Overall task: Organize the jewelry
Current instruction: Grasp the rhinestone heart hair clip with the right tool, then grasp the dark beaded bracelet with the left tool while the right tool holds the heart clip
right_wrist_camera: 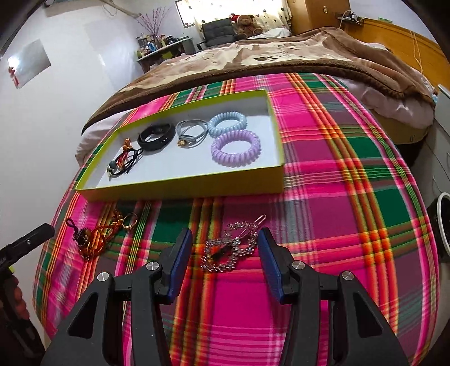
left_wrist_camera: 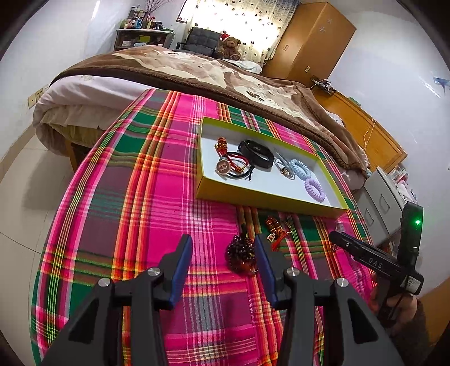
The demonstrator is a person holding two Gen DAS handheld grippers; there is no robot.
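**Three loose pieces left to gather into the tray**

Plaid cloth in pink, green and orange (right_wrist_camera: 323,157) covers the table, and the work sits toward its near edge. Nearest in the right wrist view, the right gripper (right_wrist_camera: 223,247) hangs with its jaws spread wide, and a rhinestone hair clip (right_wrist_camera: 230,245) lies on the cloth between the two blue pads, touched by neither. In the left wrist view the left gripper (left_wrist_camera: 223,250) is likewise spread and empty; a dark beaded bracelet (left_wrist_camera: 242,254) lies just inside its right finger, with a red-and-gold knotted charm (left_wrist_camera: 277,228) just beyond.

Further back, toward the far edge of the cloth, stands the yellow-green tray (right_wrist_camera: 180,187). It already holds a purple coil hair tie (right_wrist_camera: 236,147), a blue coil hair tie (right_wrist_camera: 227,121), a grey cord bracelet (right_wrist_camera: 191,132), a black wristband (right_wrist_camera: 156,136) and red-and-black cords (right_wrist_camera: 126,157) at its left end. Behind it are a bed with a brown blanket (right_wrist_camera: 281,56) and a teddy bear (right_wrist_camera: 247,24).

Judging by this, sorting is well along, and the step in hand is picking up the clip. The next move calls for lowering the right gripper until the pads straddle the clip's narrow body, closing gently, then carrying it to bare tray floor near the front wall.
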